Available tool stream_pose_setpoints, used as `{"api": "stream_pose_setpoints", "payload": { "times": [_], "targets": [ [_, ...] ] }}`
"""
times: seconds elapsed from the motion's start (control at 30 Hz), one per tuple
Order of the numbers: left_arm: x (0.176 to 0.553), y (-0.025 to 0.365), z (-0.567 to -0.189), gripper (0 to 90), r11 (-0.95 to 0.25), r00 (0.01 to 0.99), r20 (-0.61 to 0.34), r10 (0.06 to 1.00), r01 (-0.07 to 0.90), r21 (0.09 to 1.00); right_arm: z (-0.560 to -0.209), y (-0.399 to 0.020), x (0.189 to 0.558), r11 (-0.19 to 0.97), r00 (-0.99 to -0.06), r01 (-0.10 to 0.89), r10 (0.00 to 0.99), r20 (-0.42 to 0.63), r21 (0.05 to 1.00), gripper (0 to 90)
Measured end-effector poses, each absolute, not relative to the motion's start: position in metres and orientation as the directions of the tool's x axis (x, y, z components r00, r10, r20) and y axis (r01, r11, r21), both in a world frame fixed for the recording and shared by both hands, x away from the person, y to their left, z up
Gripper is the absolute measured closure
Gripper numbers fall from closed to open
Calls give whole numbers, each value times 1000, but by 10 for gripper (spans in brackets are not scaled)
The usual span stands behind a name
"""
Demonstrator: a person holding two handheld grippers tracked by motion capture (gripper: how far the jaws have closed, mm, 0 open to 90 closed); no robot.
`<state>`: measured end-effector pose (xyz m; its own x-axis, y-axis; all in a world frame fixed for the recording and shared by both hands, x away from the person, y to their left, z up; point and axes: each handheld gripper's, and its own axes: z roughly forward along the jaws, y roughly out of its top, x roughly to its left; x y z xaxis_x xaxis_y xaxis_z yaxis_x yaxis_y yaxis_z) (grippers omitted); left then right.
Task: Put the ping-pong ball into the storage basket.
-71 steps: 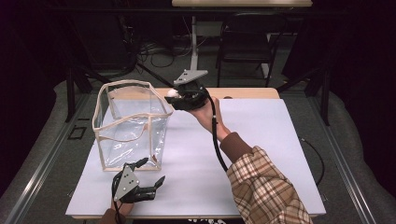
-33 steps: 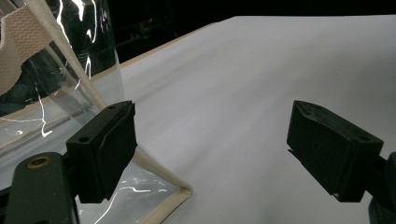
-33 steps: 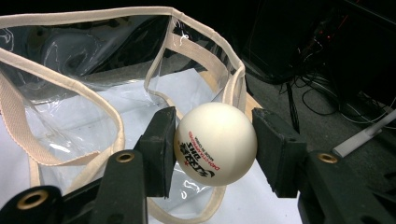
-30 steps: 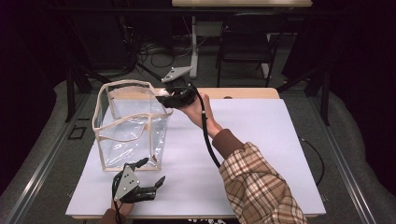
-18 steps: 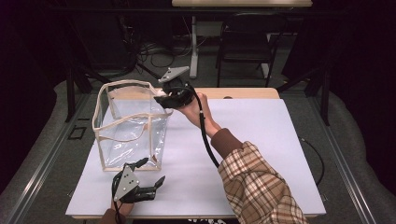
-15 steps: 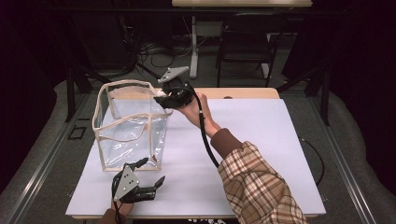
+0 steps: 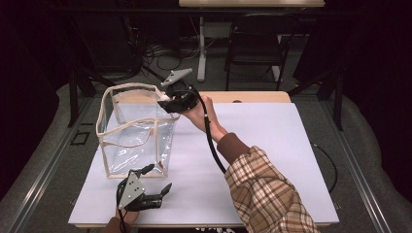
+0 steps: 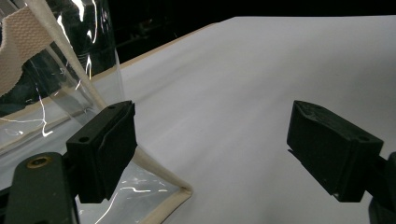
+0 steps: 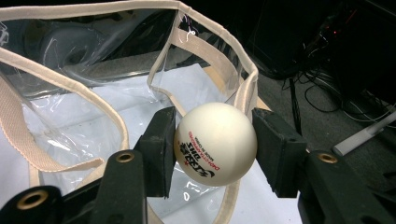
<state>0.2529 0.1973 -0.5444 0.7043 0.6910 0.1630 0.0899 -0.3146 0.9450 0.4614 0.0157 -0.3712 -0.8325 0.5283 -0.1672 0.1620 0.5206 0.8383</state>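
High view: right gripper [image 7: 166,100] hovers at the far right corner of the clear tote bag [image 7: 133,133] on the bench [image 7: 272,145]; left gripper [image 7: 158,182] rests near the bag's front, fingers spread.
Left gripper view: fingers [image 8: 105,149] wide apart, nothing between them, one beside the bag's bottom corner [image 8: 180,192].
Right gripper view: fingers [image 9: 161,149] pinch a white table-tennis ball [image 9: 215,143] above the bag's rim [image 9: 205,51].
Advice: carry the ball inward past the strap, centre it over the opening, lower, then release.

Open tool [image 8: 212,154] beside clear bag [image 8: 70,84] on white table [image 8: 261,70]
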Motion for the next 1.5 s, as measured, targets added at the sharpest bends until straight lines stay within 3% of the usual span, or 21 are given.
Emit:
{"api": "stream_pose_setpoints", "payload": {
  "times": [1.5],
  "targets": [
    [253, 197, -544, 159, -312, 705, 161, 690, 89, 946, -381, 42, 466, 568, -855, 196, 497, -144, 799, 509]
  ]
}}
